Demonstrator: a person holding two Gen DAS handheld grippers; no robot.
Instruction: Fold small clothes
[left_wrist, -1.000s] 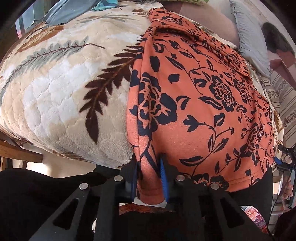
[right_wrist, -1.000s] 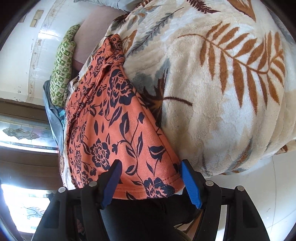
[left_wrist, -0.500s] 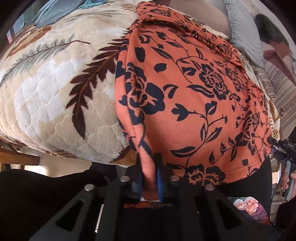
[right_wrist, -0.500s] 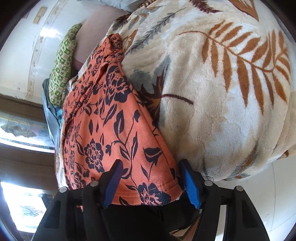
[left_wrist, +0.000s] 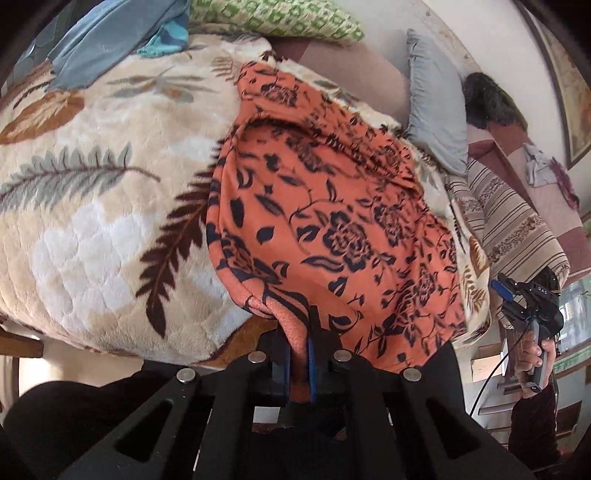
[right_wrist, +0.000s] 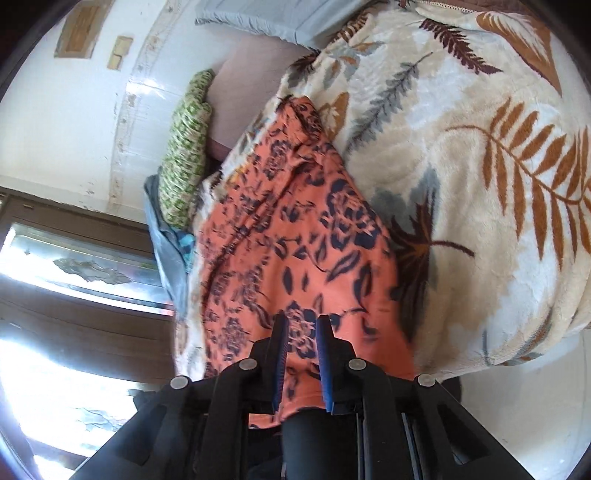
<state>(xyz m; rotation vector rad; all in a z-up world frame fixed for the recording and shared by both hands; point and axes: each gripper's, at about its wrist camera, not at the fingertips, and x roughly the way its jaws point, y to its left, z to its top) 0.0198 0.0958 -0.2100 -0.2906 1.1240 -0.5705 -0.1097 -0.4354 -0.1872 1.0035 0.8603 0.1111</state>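
An orange garment with a dark floral print (left_wrist: 332, 221) lies on a cream leaf-patterned blanket (left_wrist: 92, 221); it also shows in the right wrist view (right_wrist: 288, 251). My left gripper (left_wrist: 299, 354) is shut on the garment's near left hem corner, which is bunched and lifted. My right gripper (right_wrist: 301, 354) has its blue pads closed on the hem at the near right edge. In the left wrist view the right gripper (left_wrist: 524, 306) shows at the far right, in a hand.
A green patterned pillow (left_wrist: 280, 18), a blue cloth (left_wrist: 107, 40) and a grey pillow (left_wrist: 432, 99) lie at the far end of the bed. A striped blanket (left_wrist: 509, 225) lies to the right. The blanket edge (right_wrist: 517, 350) drops to a white floor.
The right gripper's jaws closed from wide open onto the hem. The left gripper, shut on its corner, lifted and pulled it, and the garment shifted on the blanket.
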